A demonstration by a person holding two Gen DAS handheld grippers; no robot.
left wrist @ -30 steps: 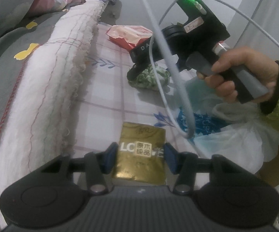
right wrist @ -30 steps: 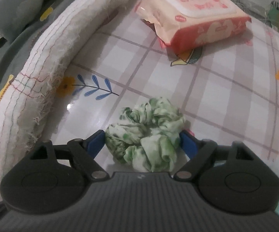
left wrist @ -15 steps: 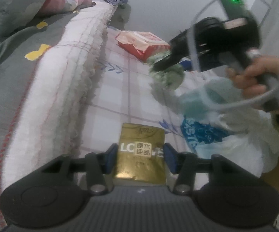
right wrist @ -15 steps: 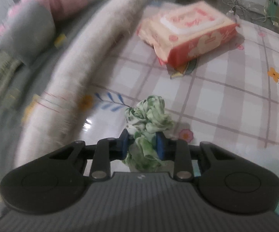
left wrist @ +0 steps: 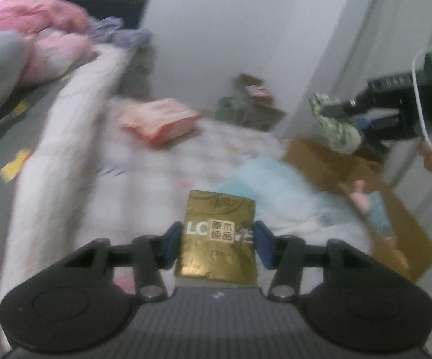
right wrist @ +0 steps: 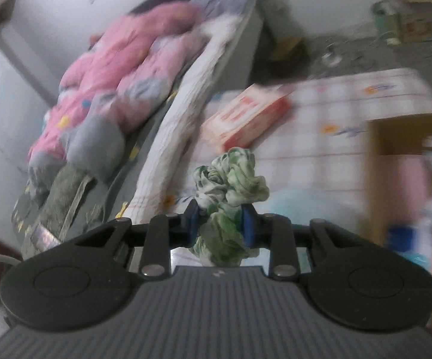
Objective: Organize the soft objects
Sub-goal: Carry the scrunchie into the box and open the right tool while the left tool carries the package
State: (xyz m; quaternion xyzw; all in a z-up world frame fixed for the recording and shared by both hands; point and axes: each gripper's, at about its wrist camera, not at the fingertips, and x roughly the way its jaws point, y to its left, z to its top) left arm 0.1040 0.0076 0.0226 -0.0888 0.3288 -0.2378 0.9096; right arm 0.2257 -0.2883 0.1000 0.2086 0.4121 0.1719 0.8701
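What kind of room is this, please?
Most likely a bedroom at home: a bed with a rumpled pink quilt, a checked tablecloth beside it, and a cardboard box on the floor.

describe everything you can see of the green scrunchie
The green scrunchie is a bunched ring of soft white fabric mottled with green, crumpled into ruffled folds. The right tool is shut on its middle, a blue pad pressing each side, so folds bulge above and hang below the pads. It is held in the air, clear of the checked tablecloth. The left wrist view shows it dangling from that tool.
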